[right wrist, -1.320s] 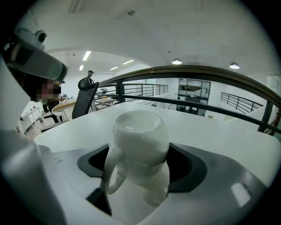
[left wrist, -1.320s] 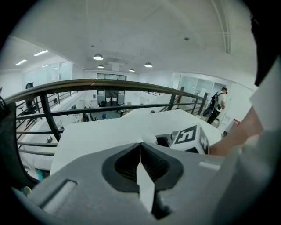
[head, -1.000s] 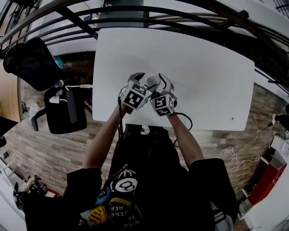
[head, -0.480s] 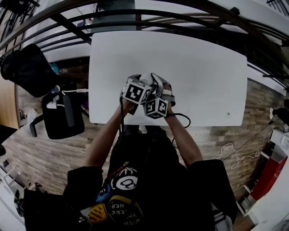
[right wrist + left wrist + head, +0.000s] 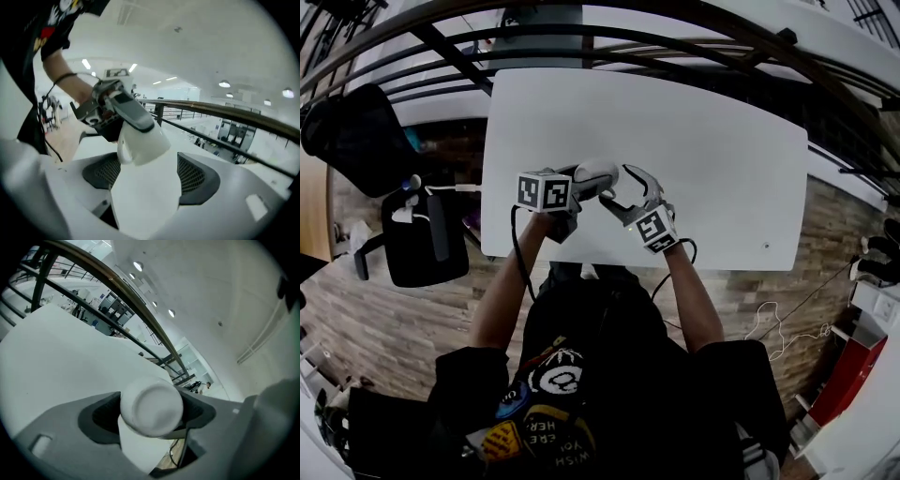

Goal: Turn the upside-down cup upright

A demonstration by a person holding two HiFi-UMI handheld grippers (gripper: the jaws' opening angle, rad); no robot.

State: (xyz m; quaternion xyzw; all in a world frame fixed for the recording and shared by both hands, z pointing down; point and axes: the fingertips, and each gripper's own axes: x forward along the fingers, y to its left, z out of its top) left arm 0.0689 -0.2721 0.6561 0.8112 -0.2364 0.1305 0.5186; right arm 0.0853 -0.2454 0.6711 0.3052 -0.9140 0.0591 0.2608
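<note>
**Cup aloft and half turned between two claws**

Far left, off the table (image 5: 722,122): a black chair (image 5: 427,239), out of play. Then the left gripper (image 5: 151,411): spread wide round the white cup (image 5: 596,172), looking straight at its base (image 5: 152,403), with one finger (image 5: 133,110) lying along the upper side but apparently not squeezing; probably standing off to allow a fresh hold at a better angle. In the middle, above the table's near half: the cup, tipped over, handle (image 5: 120,152) out sideways, neither mouth-down nor upright. At right, the right gripper (image 5: 149,164): seemingly clamped by its tips on the cup's wider end, carrying it for the rest of the turn.
</note>
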